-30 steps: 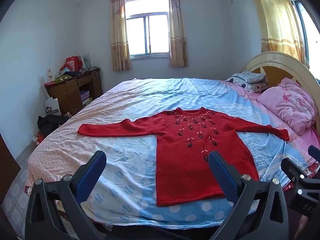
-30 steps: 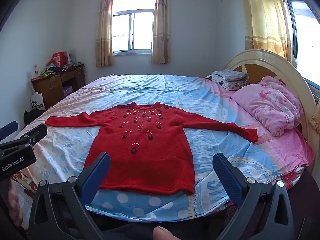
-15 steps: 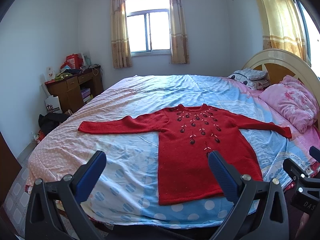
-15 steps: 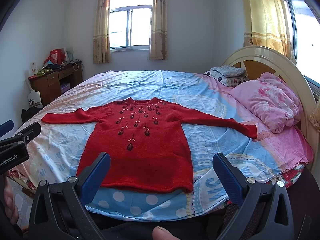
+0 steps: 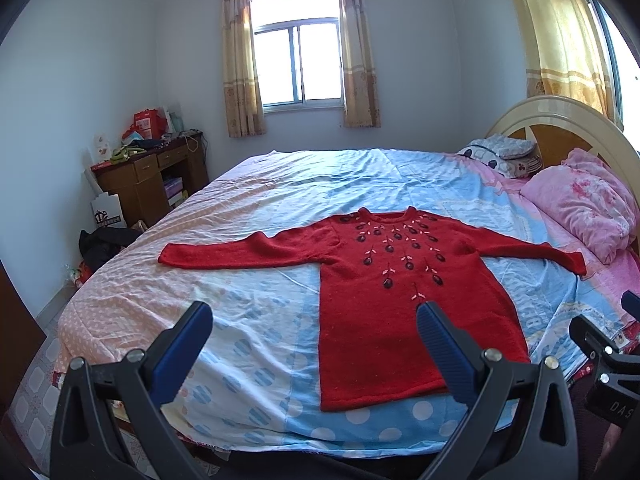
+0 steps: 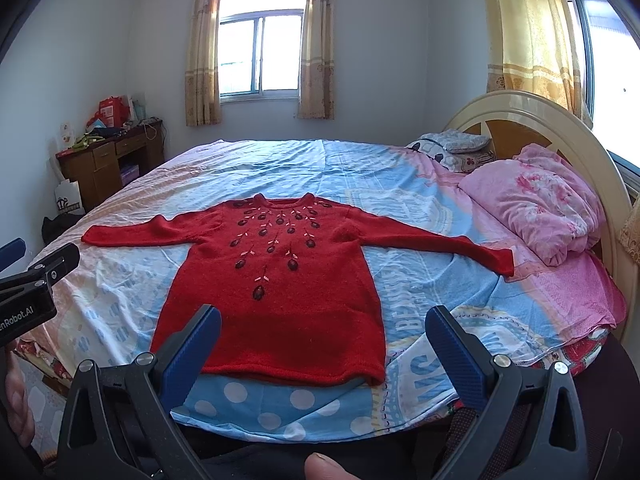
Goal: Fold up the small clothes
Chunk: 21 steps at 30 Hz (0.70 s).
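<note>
A red knitted sweater with dark flower embroidery lies flat on the bed, face up, both sleeves spread out sideways and its hem toward me. My left gripper hangs open in front of the bed's near edge, left of the sweater's body, holding nothing. My right gripper is open too, hovering before the hem, with nothing between its blue fingers. Each gripper shows at the edge of the other's view.
The bed has a blue and pink patterned sheet. Pink bedding and a pillow lie by the cream headboard at right. A wooden desk with clutter stands at far left, bags on the floor beside it.
Both grippers have tilted slightly upward and drawn back a little, so the sweater sits lower and smaller-shifted in view. The sweater has not moved. Both stay open.
</note>
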### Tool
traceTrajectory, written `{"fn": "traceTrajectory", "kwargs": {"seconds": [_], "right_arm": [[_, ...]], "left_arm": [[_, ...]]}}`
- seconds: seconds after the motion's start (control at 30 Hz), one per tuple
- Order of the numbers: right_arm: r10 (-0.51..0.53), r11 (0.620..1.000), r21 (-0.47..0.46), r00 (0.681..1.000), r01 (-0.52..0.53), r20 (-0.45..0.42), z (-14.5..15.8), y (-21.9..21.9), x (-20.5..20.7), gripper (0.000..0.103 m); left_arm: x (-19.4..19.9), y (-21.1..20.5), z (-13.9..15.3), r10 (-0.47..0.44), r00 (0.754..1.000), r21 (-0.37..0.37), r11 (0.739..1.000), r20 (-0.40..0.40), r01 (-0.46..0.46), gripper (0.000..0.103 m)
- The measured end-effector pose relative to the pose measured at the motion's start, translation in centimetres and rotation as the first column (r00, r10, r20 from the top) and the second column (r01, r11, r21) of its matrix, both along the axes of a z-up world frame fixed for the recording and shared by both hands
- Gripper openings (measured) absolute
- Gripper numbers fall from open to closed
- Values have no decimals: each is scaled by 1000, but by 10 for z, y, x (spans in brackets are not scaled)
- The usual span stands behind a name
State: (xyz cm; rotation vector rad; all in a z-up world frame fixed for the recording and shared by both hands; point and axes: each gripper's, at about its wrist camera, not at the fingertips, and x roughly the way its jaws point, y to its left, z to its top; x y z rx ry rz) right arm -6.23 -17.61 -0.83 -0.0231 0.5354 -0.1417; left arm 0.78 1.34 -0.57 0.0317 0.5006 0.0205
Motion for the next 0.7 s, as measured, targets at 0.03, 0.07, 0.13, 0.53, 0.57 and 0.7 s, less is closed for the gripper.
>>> {"fn": "traceTrajectory", "kwargs": {"seconds": [0.03, 0.07, 0.13, 0.53, 0.57, 0.7], "right_arm": [[1, 1000, 2, 1000, -1, -2, 0, 0, 0, 102], [-1, 1000, 1, 1000, 1, -2, 0, 0, 0, 102], [-2, 1000, 1, 1000, 2, -2, 0, 0, 0, 102], [-1, 1000, 2, 1000, 1, -9, -2, -1, 2, 102], [-1, 1000, 1, 1000, 1, -11, -2, -1, 2, 102], [1, 1000, 2, 1000, -1, -12, -2, -1, 3, 102]], "left_arm": [[0, 0, 0, 1, 1000, 0, 1000, 0, -1, 103], [0, 0, 0, 1, 1000, 0, 1000, -1, -1, 103], [1, 1, 0, 1, 1000, -1, 1000, -3, -1, 103], [1, 2, -2, 4, 1000, 1, 1000, -8, -4, 103], [1, 3, -3, 4, 1000, 1, 1000, -8, -4, 103], [1, 4, -4, 4, 1000, 1, 1000, -6, -4, 103]]}}
